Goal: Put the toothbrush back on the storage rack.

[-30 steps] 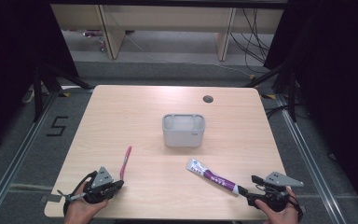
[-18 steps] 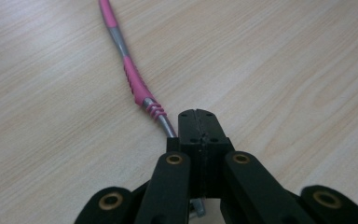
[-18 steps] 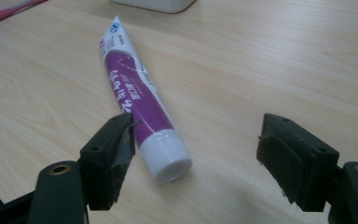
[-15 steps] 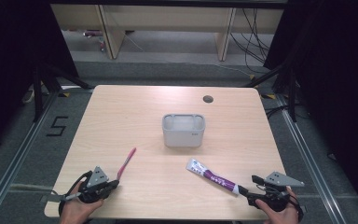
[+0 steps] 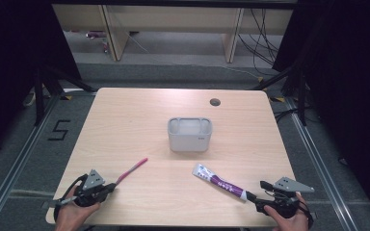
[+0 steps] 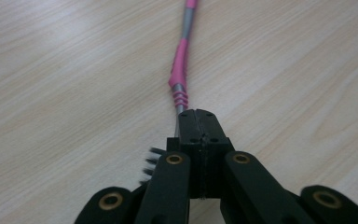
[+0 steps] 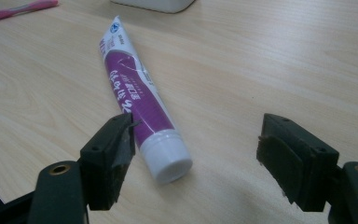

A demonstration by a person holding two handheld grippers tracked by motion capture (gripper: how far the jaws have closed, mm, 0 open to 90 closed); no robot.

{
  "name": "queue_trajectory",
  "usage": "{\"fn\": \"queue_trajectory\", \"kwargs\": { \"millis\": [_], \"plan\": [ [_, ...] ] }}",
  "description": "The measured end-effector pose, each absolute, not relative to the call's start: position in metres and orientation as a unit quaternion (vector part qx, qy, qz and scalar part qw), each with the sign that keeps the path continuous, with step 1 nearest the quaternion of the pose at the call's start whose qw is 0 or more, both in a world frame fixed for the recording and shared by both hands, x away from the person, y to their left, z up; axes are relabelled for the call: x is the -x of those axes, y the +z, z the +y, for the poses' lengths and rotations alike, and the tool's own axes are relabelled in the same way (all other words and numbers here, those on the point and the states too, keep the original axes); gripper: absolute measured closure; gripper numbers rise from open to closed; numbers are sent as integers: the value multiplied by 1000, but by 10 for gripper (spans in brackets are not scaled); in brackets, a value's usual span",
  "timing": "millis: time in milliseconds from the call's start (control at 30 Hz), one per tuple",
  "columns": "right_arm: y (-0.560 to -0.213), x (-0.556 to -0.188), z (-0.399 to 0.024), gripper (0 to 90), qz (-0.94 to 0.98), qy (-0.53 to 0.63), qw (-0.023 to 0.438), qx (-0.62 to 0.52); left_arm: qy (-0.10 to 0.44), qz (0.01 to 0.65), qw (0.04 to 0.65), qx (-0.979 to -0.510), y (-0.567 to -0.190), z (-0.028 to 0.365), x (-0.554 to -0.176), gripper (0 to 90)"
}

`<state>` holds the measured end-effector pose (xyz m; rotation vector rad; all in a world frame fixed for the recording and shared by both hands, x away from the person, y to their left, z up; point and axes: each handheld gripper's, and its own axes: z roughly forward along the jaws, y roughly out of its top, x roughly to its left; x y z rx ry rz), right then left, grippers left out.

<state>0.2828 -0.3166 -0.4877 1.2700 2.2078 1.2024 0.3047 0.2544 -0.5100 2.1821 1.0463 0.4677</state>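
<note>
Pale wooden table (image 5: 125, 115), dark frame rails on either side, and a grey caddy (image 5: 190, 134) standing upright mid-table. Over at the near left corner, the left gripper (image 6: 196, 122) has its jaws pressed tight on the toothbrush (image 6: 181, 70), pinching right at the neck, bristles poking out beside the jaws and the pink handle running away across the wood toward the caddy. That is a grip at one extreme end, so there's the risk: lift it and the long handle could swing or pivot in the pads, maybe twist out before it reaches a slot. Moving right, the toothpaste tube (image 7: 137, 102) lies flat, cap toward the near edge. The right gripper (image 7: 193, 144) sits spread wide, with the cap just between the jaws and nothing touching it. Close here and I reckon the pads catch only the round cap, which could squirt sideways or roll off toward the table edge.
</note>
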Motion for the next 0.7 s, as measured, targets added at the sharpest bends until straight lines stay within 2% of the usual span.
{"fn": "queue_trajectory", "kwargs": {
  "millis": [233,667,700],
  "plan": [
    [-488,-283,-316,277,774,421,159,-446,182,413,314,-836,-512,267,-312,899],
    [-489,-284,-315,277,773,423,162,-445,192,423,310,-829,-513,273,-324,899],
    [-489,-283,-314,277,769,424,151,-453,195,430,317,-823,-514,272,-327,898]
  ]
}}
